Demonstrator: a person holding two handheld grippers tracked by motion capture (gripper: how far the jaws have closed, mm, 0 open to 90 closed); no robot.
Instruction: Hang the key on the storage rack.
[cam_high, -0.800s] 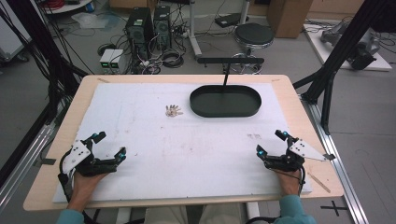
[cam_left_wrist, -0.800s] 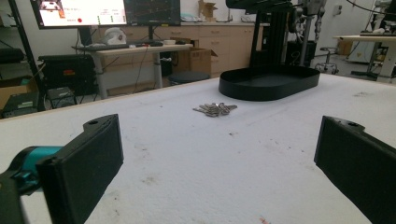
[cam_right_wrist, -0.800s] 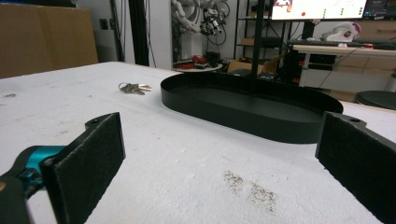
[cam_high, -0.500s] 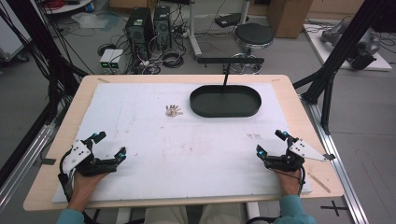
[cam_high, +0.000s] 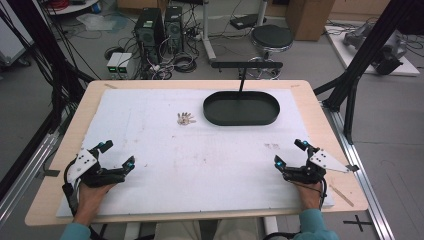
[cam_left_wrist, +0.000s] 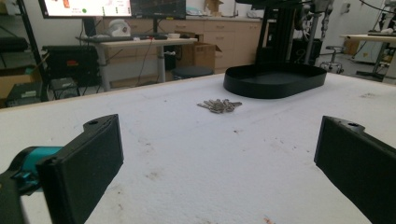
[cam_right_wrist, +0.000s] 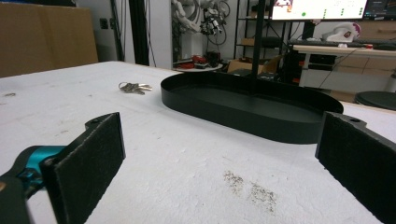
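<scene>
A small bunch of keys (cam_high: 186, 118) lies on the white mat, just left of a black oval tray (cam_high: 241, 118). The left gripper view has the keys (cam_left_wrist: 218, 105) ahead with the tray (cam_left_wrist: 274, 87) behind them; the right gripper view has the tray (cam_right_wrist: 243, 117) close and the keys (cam_right_wrist: 134, 87) at the far left. My left gripper (cam_high: 118, 155) rests at the near left of the mat, jaws wide open and empty. At the near right my right gripper (cam_high: 290, 152) rests the same way, open with nothing between its jaws.
The white mat (cam_high: 160, 160) covers most of the wooden table (cam_high: 324, 120). A black T-shaped stand (cam_high: 245, 67) rises behind the tray. Beyond the table are computer towers (cam_high: 159, 25), cables and a stool (cam_high: 270, 36) on the floor.
</scene>
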